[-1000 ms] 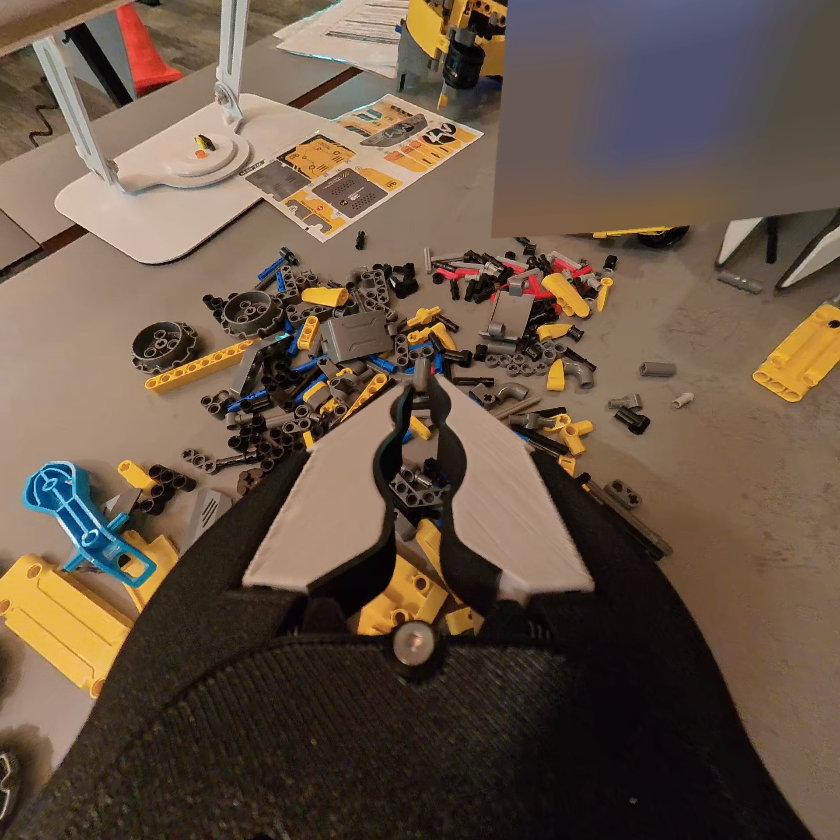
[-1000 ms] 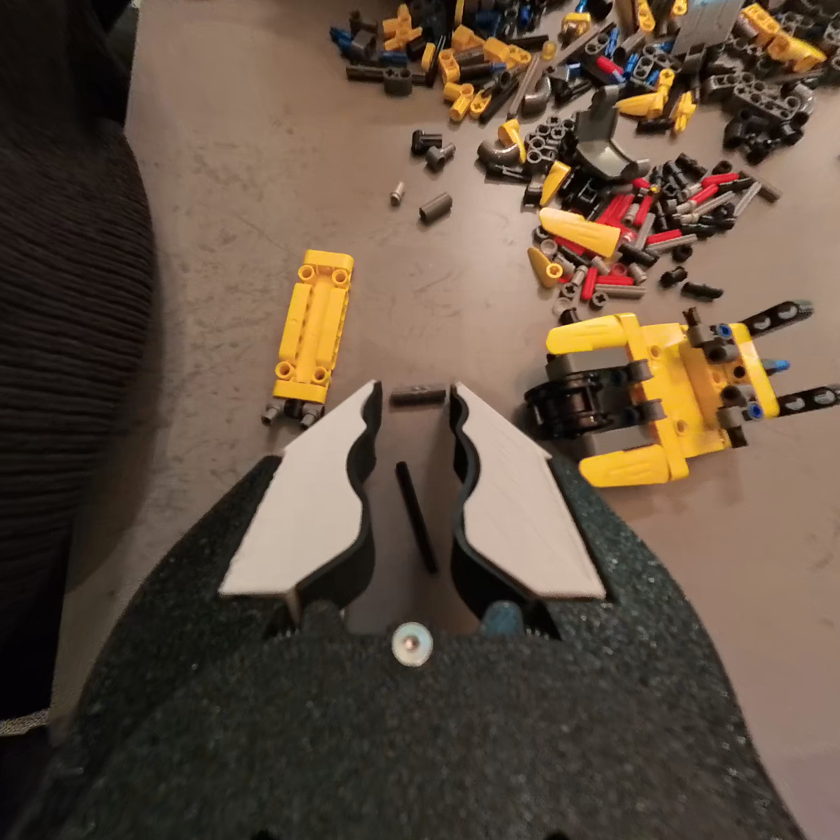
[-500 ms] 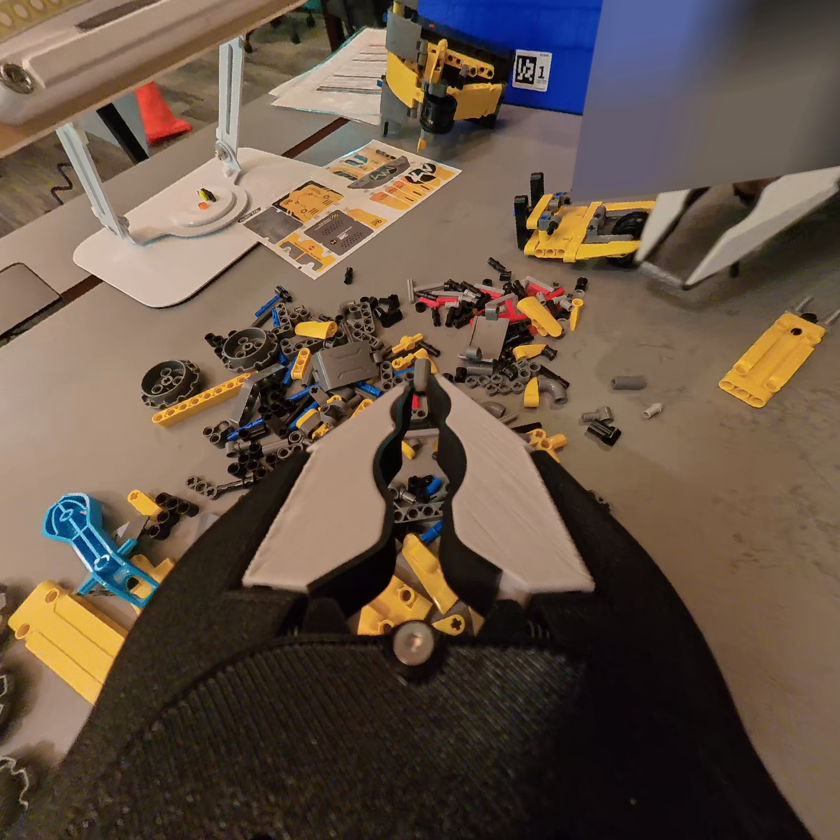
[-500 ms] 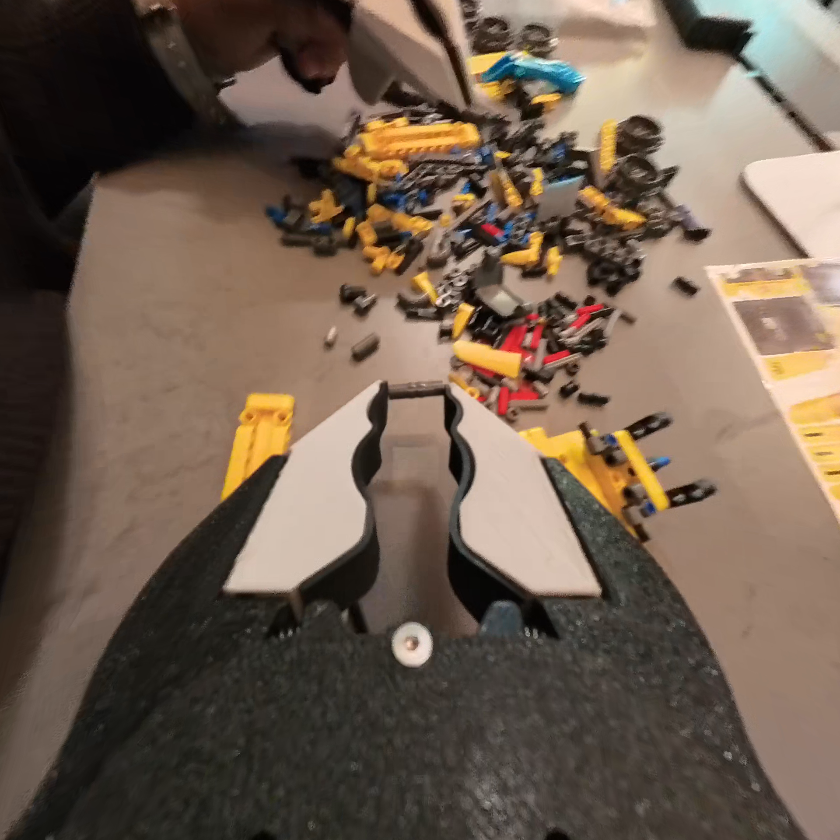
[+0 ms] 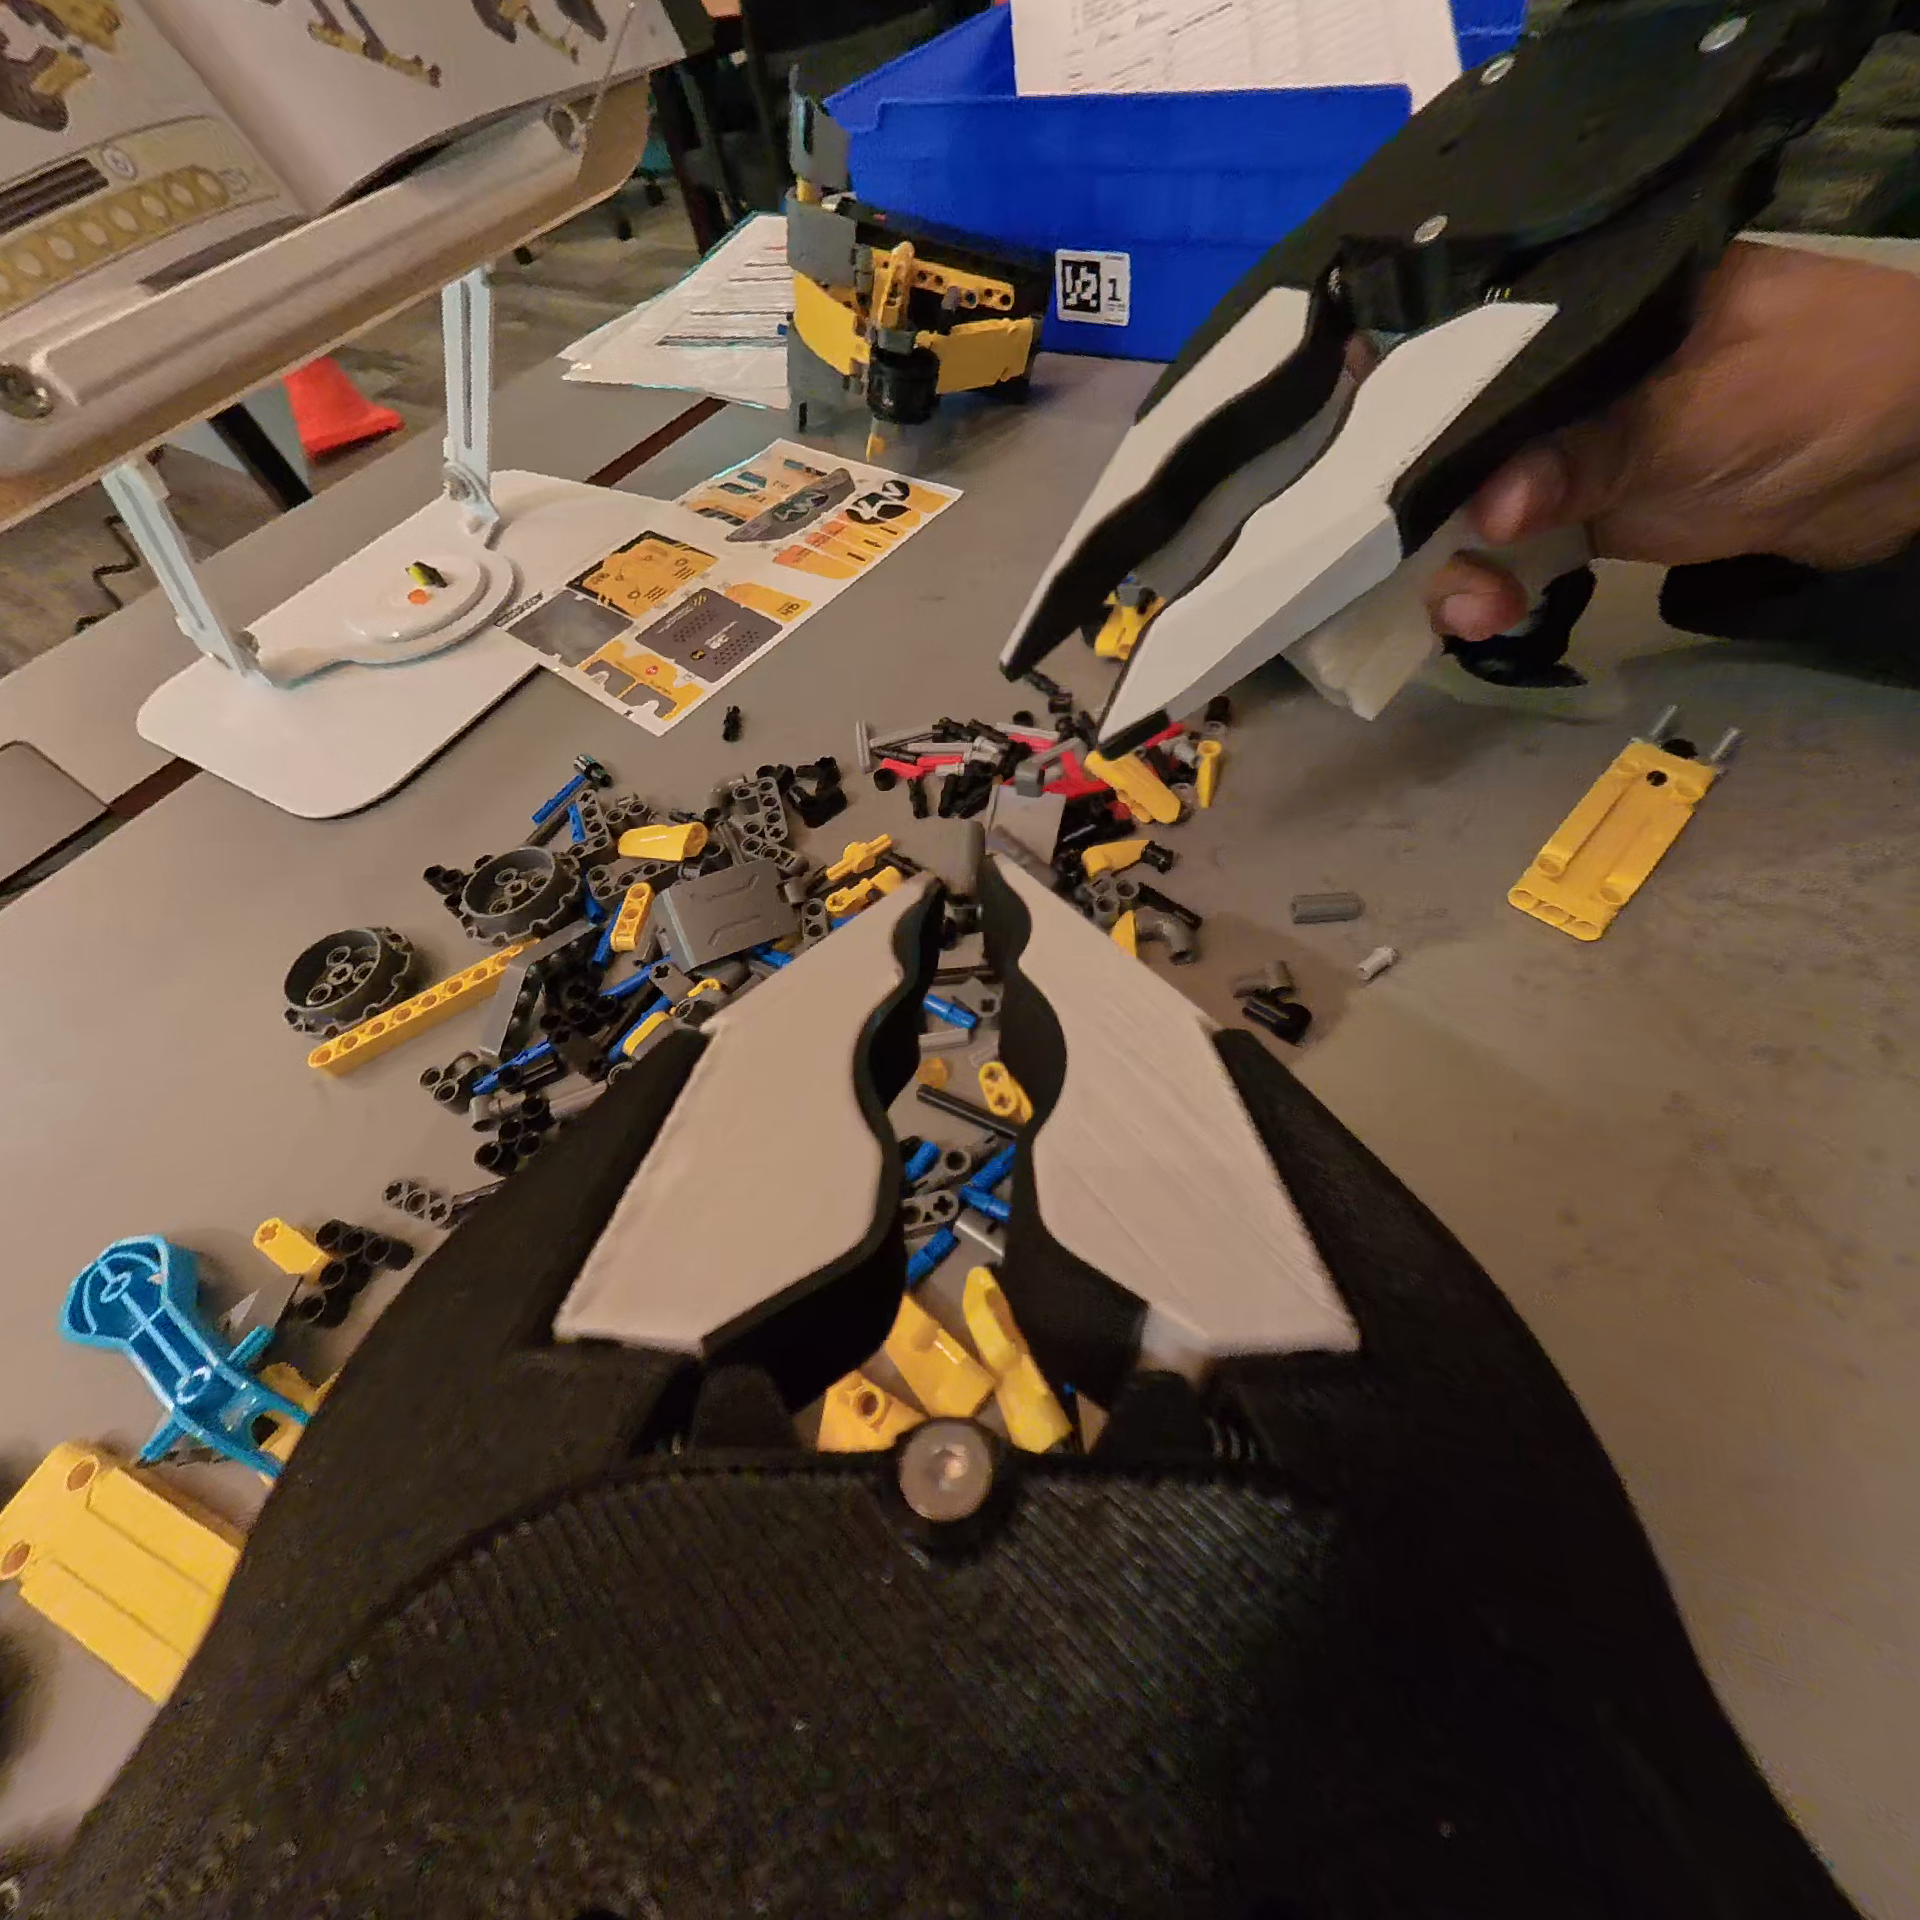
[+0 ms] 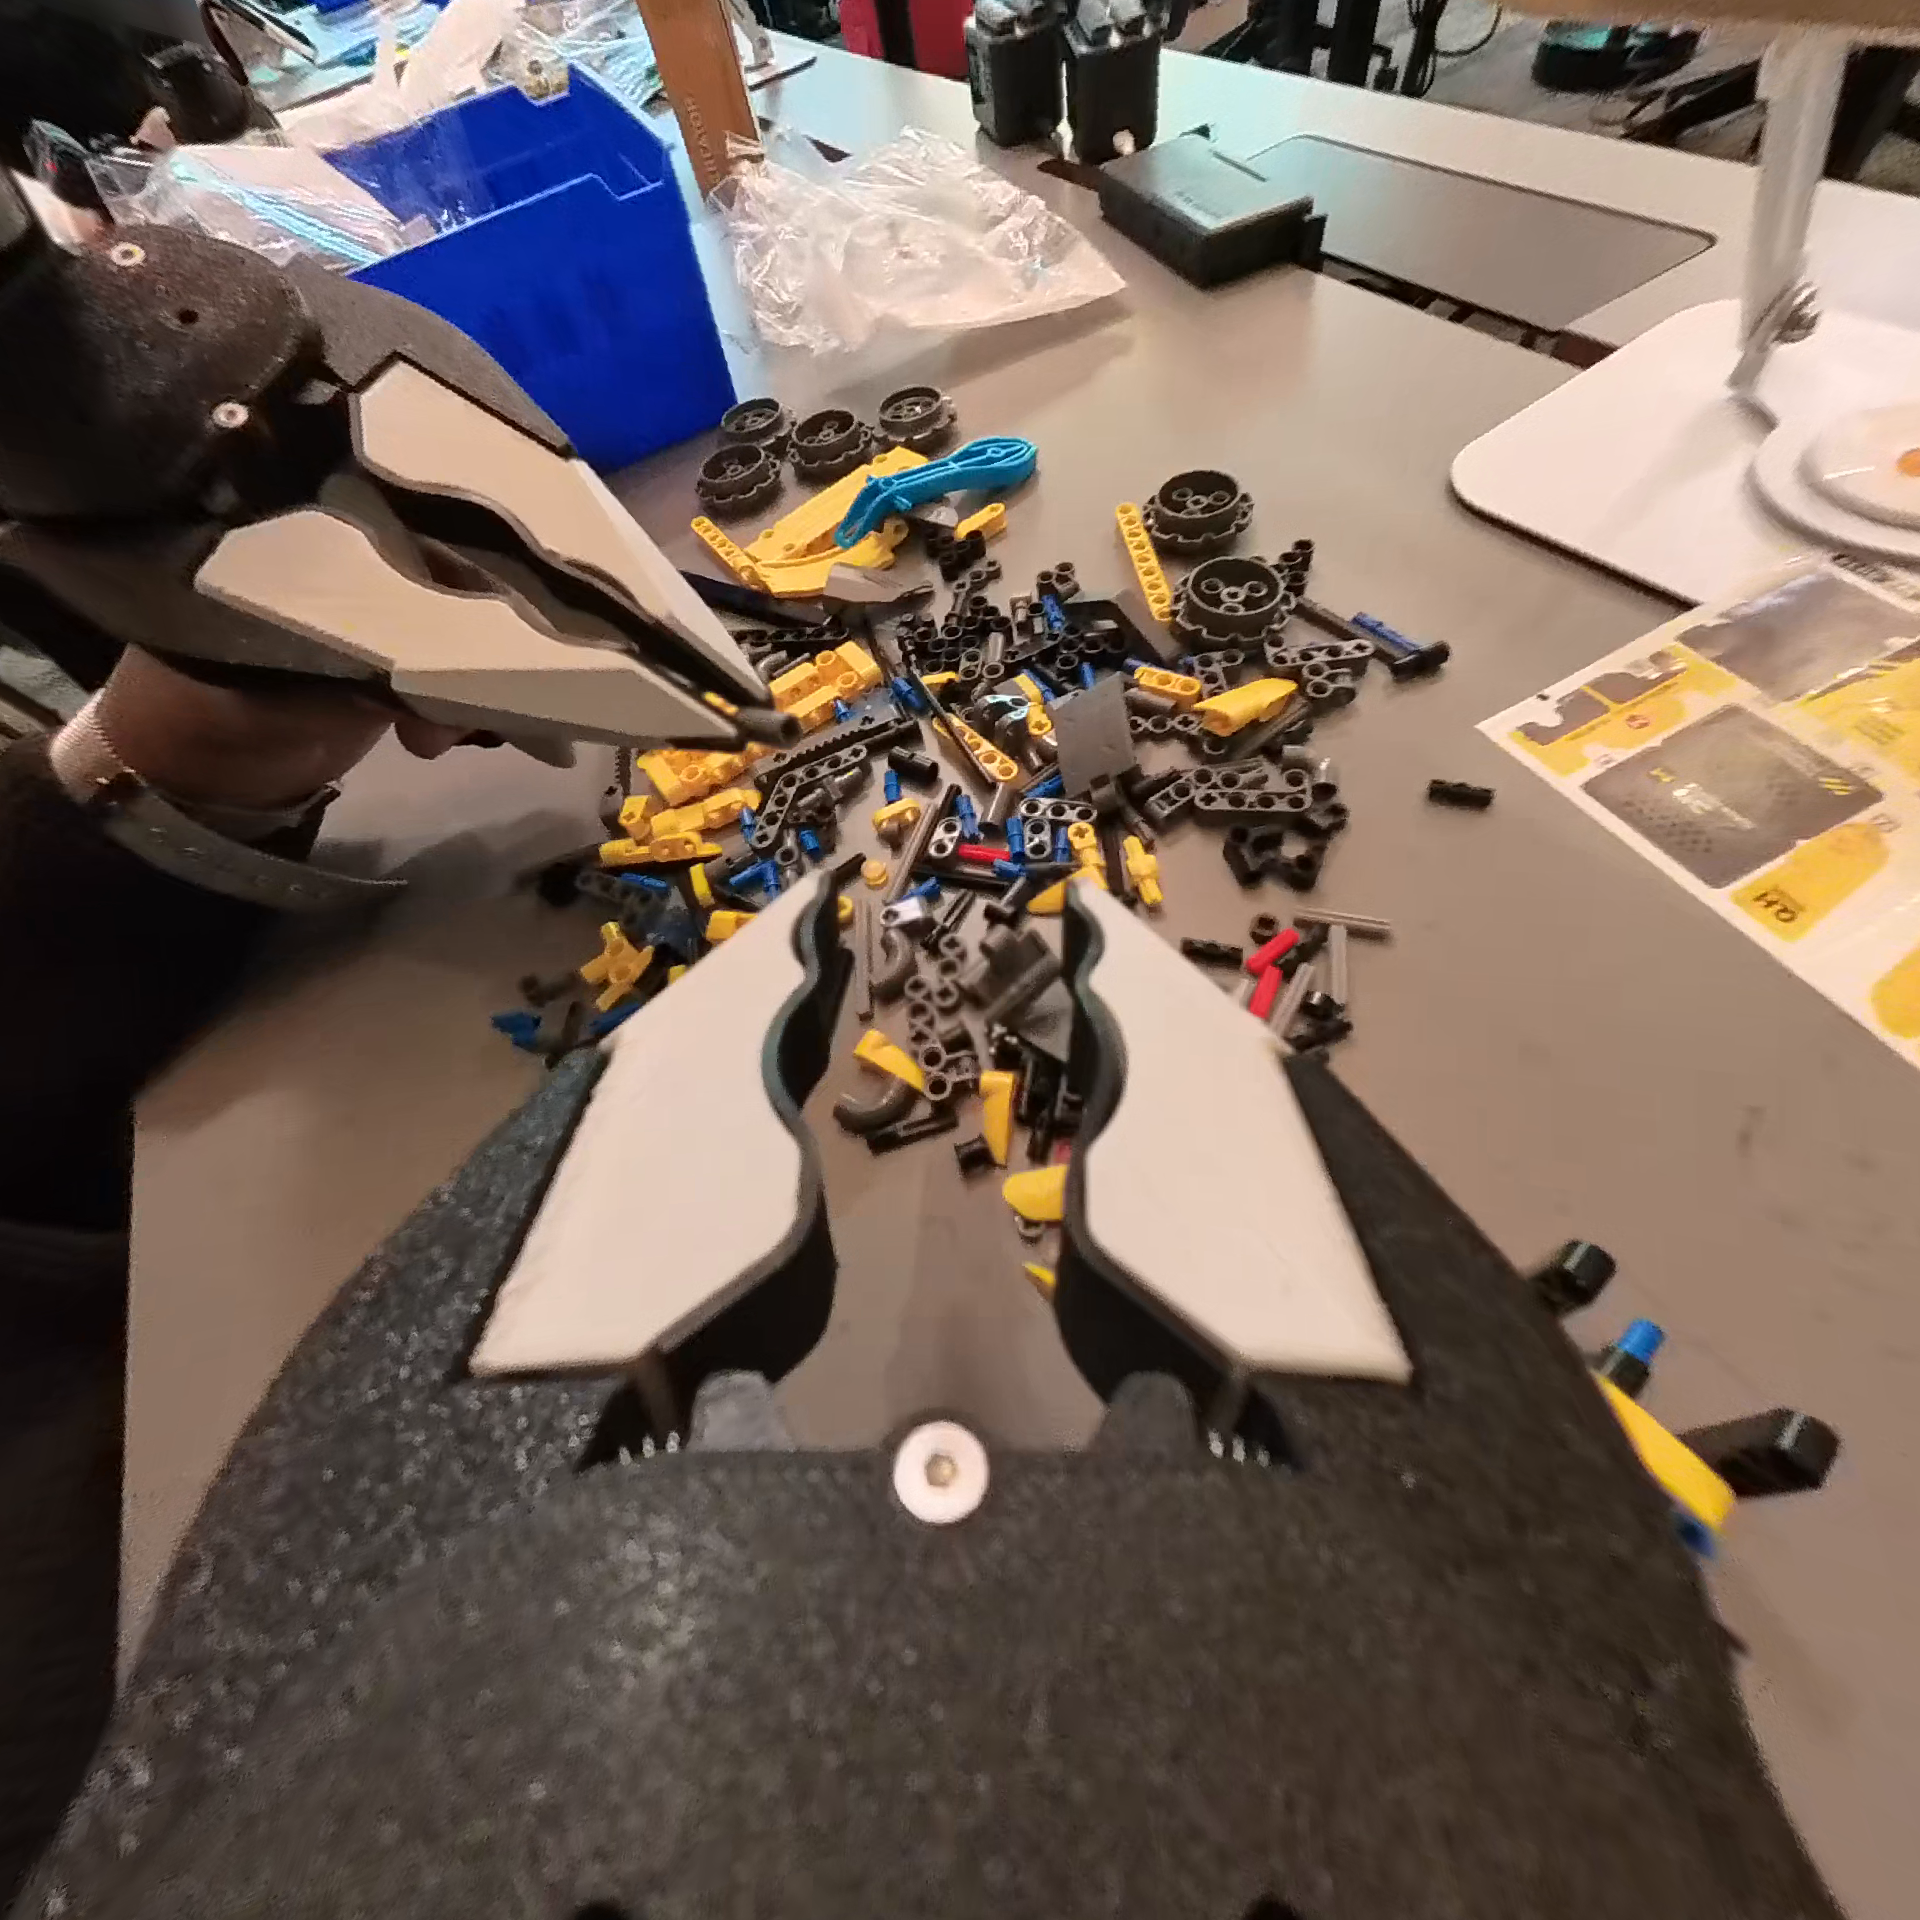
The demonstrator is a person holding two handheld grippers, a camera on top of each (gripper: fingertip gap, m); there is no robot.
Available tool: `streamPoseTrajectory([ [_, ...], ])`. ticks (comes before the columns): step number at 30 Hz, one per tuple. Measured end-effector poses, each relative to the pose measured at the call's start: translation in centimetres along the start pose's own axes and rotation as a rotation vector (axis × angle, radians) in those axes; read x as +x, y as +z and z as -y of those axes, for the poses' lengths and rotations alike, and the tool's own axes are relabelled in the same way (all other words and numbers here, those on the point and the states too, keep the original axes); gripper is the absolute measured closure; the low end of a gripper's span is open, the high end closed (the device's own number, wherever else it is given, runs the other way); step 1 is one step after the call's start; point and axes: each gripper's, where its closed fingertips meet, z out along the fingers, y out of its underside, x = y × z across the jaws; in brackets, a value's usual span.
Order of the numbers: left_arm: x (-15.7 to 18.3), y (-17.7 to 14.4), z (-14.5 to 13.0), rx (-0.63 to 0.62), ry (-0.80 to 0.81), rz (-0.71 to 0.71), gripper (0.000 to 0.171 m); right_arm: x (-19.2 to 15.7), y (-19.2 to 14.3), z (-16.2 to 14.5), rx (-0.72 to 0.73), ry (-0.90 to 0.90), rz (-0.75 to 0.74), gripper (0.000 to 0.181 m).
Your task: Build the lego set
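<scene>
Two grippers hang over one landmark, the scattered pile of small yellow, black, grey, blue and red plastic building parts (image 5: 831, 935) on the grey table (image 5: 1558, 1195).

Our left gripper (image 5: 964, 883) hovers above the middle of the pile. Its tongs are drawn narrow, and their tips pinch a small grey pin (image 5: 966, 854). The pin stands up out of the tips and is clear of the pile. We judge the hold slight, since only the very ends of the fingers bear on the pin.

Our right gripper (image 6: 951, 891) is over the pile's near edge in its own view. Its tongs are spread wide and we see nothing between them. It touches no part.

Only one container shows, a blue plastic bin (image 5: 1143, 156) beyond the pile. A white printed sheet of paper (image 5: 1226, 42) sticks up out of it, and the rest of its inside is hidden from us.

Just in front of the bin stands a partly built yellow and grey model (image 5: 894, 312). Between the model and the pile lies a flat yellow and grey sticker sheet (image 5: 727, 592). Beside that sheet is the white base of a stand (image 5: 312, 707). A long yellow panel (image 5: 1610, 831) lies apart from the pile.
</scene>
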Motion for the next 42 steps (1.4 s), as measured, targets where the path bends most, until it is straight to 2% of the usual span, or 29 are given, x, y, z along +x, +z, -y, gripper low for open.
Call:
streamPoseTrajectory([
  [4,0.7,0.2,0.1,0.001,0.025,-0.009,0.168,0.6,-2.4,1.0,0.082,-0.057,-0.026,0.133],
  [8,2.1,1.1,-0.1,-0.019,0.039,-0.035,0.168,3.2,-7.3,3.2,0.247,-0.116,-0.123,0.134],
  [11,5.3,2.9,0.9,-0.015,0.040,-0.101,0.168,6.0,-11.7,4.0,0.355,-0.132,-0.230,0.134],
  [13,8.7,4.7,2.0,-0.017,0.031,-0.190,0.167,7.9,-14.3,3.4,0.387,-0.112,-0.292,0.134],
  [17,14.6,9.3,1.0,-0.208,0.050,-0.329,0.167,11.1,-17.4,0.7,0.385,0.001,-0.359,0.134],
  [19,15.8,11.1,-0.1,-0.304,0.090,-0.325,0.167,11.4,-17.8,-0.3,0.378,0.055,-0.340,0.134],
  [22,16.6,12.4,-0.7,-0.357,0.092,-0.329,0.167,10.6,-18.0,-0.1,0.388,0.043,-0.311,0.133],
  [27,16.9,12.7,-0.7,-0.359,0.042,-0.334,0.161,8.4,-17.2,0.3,0.348,-0.081,-0.293,0.133],
  [31,16.4,11.9,-0.1,-0.329,-0.017,-0.320,0.155,6.9,-17.1,0.7,0.370,-0.075,-0.224,0.133],
  [38,10.2,7.1,-2.0,-0.341,-0.072,-0.057,0.158,6.5,-17.7,1.1,0.420,-0.043,-0.202,0.133],
  [42,9.4,5.4,-3.3,-0.329,-0.135,-0.030,0.156,6.4,-17.6,1.1,0.424,-0.032,-0.189,0.133],
])
